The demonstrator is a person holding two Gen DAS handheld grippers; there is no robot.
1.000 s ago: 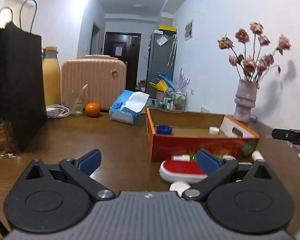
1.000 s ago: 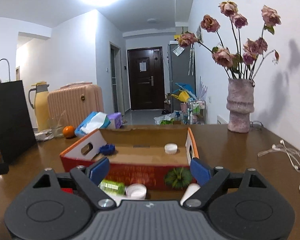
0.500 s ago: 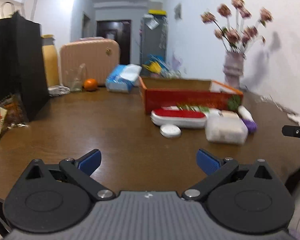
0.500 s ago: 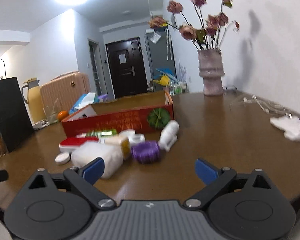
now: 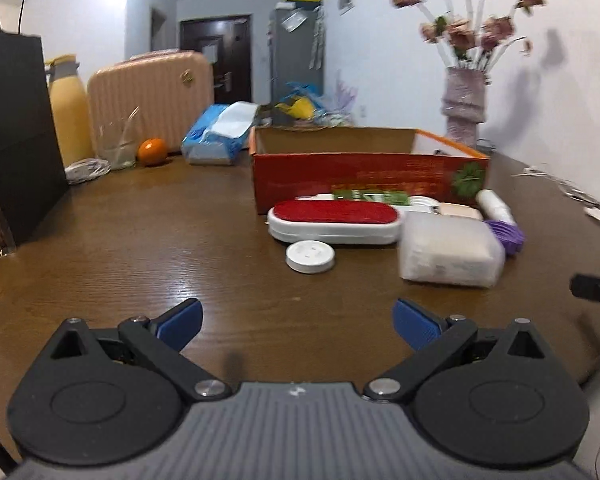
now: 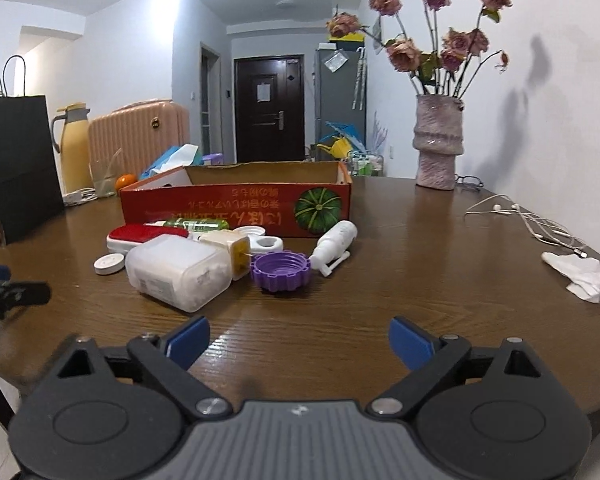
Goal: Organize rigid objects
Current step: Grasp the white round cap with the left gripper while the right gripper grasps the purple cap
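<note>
Only from the right wrist: purple cap (image 6: 281, 271) fully seen beside white spray bottle (image 6: 335, 242), both before the red box (image 6: 236, 204) on the counter (image 6: 400, 280); earphones (image 6: 532, 222) farther right. From the left wrist: mostly hidden behind clear container (image 5: 450, 249). Both pairs of fingers apart, empty: left gripper (image 5: 298, 324), right gripper (image 6: 299, 343), just opened.

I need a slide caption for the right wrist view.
Open right gripper faces a purple lid and other small items before a red box.
</note>
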